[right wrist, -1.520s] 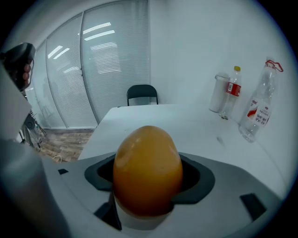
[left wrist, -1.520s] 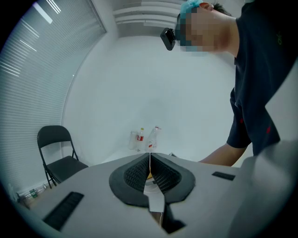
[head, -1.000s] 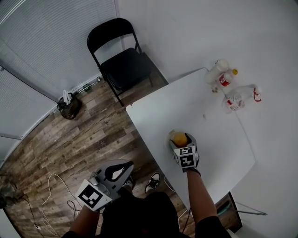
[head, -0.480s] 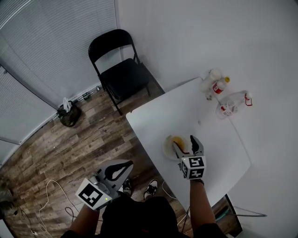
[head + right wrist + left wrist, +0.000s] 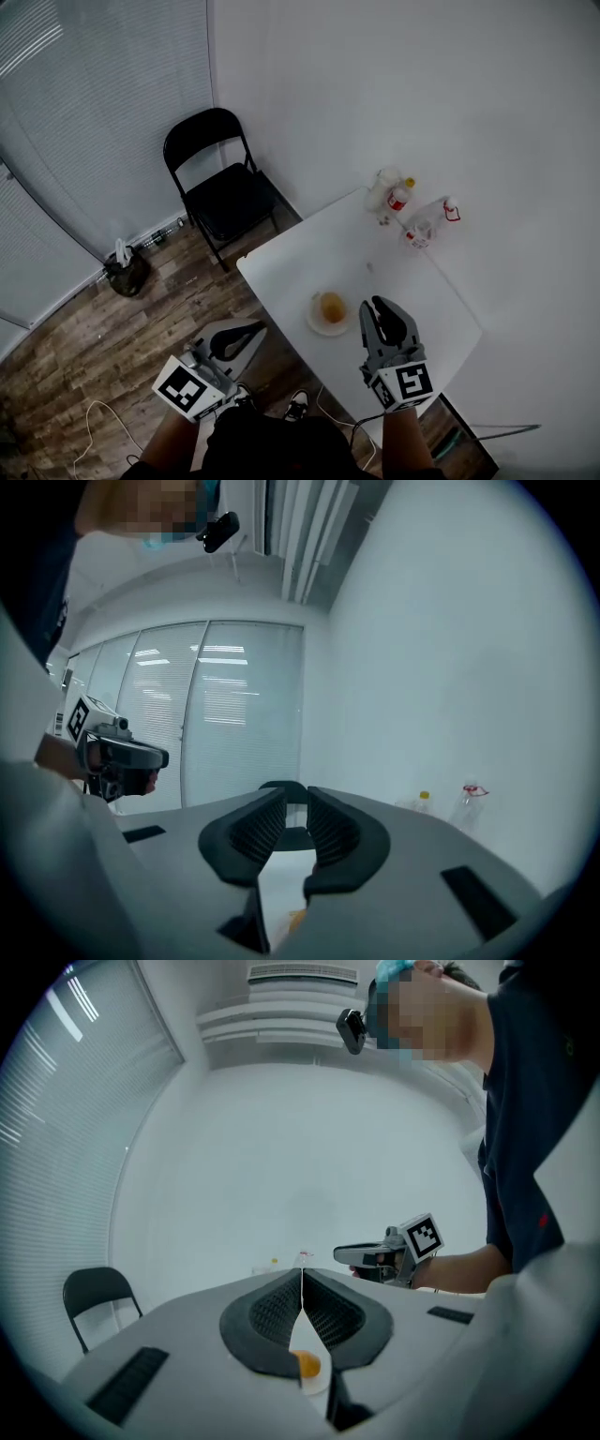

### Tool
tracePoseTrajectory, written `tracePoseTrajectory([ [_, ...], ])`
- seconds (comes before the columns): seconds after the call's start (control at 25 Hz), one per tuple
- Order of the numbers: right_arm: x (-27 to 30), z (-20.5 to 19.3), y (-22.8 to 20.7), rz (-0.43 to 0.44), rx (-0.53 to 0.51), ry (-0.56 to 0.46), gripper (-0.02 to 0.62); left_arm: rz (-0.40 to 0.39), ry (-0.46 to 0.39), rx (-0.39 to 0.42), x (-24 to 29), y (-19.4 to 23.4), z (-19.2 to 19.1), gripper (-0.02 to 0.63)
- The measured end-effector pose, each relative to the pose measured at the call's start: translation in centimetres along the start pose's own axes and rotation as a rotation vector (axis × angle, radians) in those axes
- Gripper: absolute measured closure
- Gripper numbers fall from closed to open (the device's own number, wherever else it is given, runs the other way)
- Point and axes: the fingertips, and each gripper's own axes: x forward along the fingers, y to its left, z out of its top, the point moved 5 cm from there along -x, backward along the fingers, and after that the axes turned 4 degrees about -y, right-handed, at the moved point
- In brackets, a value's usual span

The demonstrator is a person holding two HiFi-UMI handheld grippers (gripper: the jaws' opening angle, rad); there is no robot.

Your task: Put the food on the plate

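An orange piece of food [image 5: 332,307] lies on a small white plate [image 5: 317,324] near the front edge of the white table [image 5: 427,295]. My right gripper [image 5: 376,306] hangs just right of the plate, apart from the food; its jaws are closing, with a narrow gap left and nothing between them [image 5: 295,803]. My left gripper [image 5: 251,332] is held off the table's left edge, above the wooden floor, shut and empty [image 5: 302,1275]. In the left gripper view the food [image 5: 307,1365] shows low between the jaws.
Two clear bottles [image 5: 394,193] [image 5: 427,223] stand at the table's far corner by the white wall. A black folding chair [image 5: 220,192] stands beyond the table on the left. A cable and a small bag [image 5: 125,271] lie on the floor.
The right gripper let go of the orange food on the plate, drew back to the right of it and its jaws came nearly together. The left gripper stayed put.
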Motion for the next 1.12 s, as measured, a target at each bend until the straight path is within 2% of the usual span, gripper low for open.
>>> tracePoseTrajectory([
  [0.16,-3.6,3.6,0.4,-0.066,-0.041,-0.049,0.564,-0.024,-0.056,0.066,0.2,-1.1,2.4,0.583],
  [0.28,-5.5,5.5,1.3,-0.072,-0.079,-0.082,0.568,-0.048,-0.109,0.076,0.2,-1.9,4.3,0.583],
  [0.44,-7.5,7.0,2.3,-0.068,-0.098,-0.110,0.569,-0.081,-0.129,0.085,0.6,-3.2,5.5,0.583],
  [0.72,-9.1,7.6,2.2,-0.100,0.015,-0.139,0.569,-0.126,-0.145,0.101,1.1,-4.3,6.4,0.583],
  [1.12,-9.0,7.5,2.9,-0.107,0.002,-0.124,0.569,-0.134,-0.149,0.099,0.3,-4.0,6.2,0.583],
])
